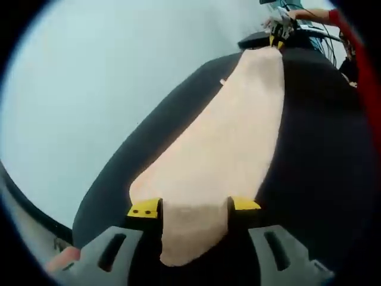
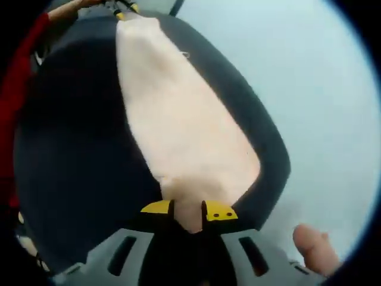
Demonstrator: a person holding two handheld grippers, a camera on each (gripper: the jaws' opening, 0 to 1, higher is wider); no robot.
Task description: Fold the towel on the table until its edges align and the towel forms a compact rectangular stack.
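While both grippers grip opposite ends, the towel runs as a long, pale peach strip over the dark bench, stretched between them.

Left gripper view: left gripper, yellow-tipped jaws clamped on the near end of the towel; cloth fills the gap between the tips, which stand fairly wide, and a flap spills back below them. Towel narrows toward the far end, where the right gripper pinches it. A hand and a red sleeve sit behind that gripper.

Right gripper view: right gripper, jaws nearly together, clamped on a bunched corner of the towel. Left gripper holds the far end at the top. Red sleeve along the left edge; a fingertip shows at lower right. Pale floor beyond the bench.
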